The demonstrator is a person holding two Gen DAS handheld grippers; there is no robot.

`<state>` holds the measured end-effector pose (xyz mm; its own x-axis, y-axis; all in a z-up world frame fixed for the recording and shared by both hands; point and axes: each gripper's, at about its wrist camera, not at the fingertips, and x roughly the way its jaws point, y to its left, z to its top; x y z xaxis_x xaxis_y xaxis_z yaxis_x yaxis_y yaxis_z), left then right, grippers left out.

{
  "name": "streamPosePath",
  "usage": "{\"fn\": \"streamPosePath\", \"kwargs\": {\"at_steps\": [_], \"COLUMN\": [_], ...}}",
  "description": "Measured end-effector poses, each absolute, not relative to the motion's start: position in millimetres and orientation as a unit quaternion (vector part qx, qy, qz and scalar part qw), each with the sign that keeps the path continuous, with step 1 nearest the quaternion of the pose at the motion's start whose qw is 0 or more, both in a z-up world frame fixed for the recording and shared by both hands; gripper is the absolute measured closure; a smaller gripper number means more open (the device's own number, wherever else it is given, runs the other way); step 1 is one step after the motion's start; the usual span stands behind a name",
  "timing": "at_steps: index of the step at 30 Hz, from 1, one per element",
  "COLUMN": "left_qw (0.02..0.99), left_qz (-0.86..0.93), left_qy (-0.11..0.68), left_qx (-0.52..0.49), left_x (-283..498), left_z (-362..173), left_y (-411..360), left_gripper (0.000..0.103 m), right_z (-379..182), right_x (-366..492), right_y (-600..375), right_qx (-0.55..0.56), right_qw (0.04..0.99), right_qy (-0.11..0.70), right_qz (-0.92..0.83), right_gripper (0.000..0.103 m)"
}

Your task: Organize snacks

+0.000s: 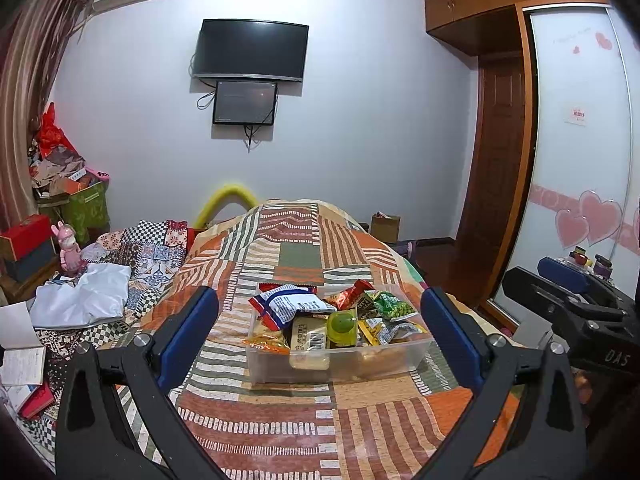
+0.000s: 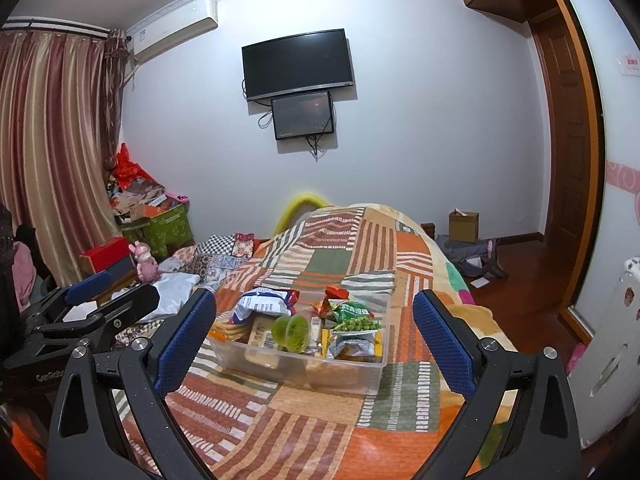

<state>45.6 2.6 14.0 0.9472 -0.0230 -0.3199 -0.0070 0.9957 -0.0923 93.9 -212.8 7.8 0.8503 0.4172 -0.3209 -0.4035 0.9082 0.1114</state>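
Note:
A clear plastic bin (image 1: pixel 400 364) sits on the patchwork bedspread (image 1: pixel 280 420), full of snack packets: a blue-white bag (image 1: pixel 290 304), a green pea packet (image 1: pixel 394 306), a green jelly cup (image 1: pixel 342 326). My left gripper (image 1: pixel 320 316) is open and empty, hovering short of the bin. My right gripper (image 2: pixel 314 320) is open and empty, also short of the bin (image 2: pixel 360 376). The bin's snacks show between its fingers, with the blue-white bag (image 2: pixel 266 304) and the pea packet (image 2: pixel 354 318). Each gripper shows at the edge of the other's view, the right one (image 1: pixel 568 300) and the left one (image 2: pixel 100 300).
Folded white cloth (image 1: pixel 84 300) and patterned quilts (image 1: pixel 156 248) lie left on the bed. Boxes, a pink figurine (image 1: pixel 70 250) and clutter stand at far left. A TV (image 1: pixel 252 50) hangs on the far wall. A wardrobe (image 1: pixel 580 160) and a door (image 1: pixel 496 152) are on the right.

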Motion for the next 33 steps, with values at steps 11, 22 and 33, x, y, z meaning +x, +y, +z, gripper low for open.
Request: {"fn": "streamPosePath", "kwargs": {"at_steps": [11, 22, 33], "left_qw": [0.986, 0.985, 0.985], "left_qz": [-0.004, -0.009, -0.011], "left_qy": [0.162, 0.164, 0.165], "left_qx": [-0.047, -0.045, -0.045], "left_x": [45.7, 45.6, 45.0], "left_z": [14.3, 14.8, 14.2], "left_y": [3.3, 0.8, 0.9], "left_gripper": [0.001, 0.001, 0.001], "right_z": [9.0, 8.6, 7.8], "right_x": [93.6, 92.4, 91.6], "right_y": [-211.4, -210.1, -209.6], "right_qx": [0.018, 0.018, 0.018], "right_qw": [0.961, 0.961, 0.961], "right_qy": [0.171, 0.171, 0.172], "right_qz": [0.216, 0.218, 0.217], "right_gripper": [0.004, 0.004, 0.003]}}
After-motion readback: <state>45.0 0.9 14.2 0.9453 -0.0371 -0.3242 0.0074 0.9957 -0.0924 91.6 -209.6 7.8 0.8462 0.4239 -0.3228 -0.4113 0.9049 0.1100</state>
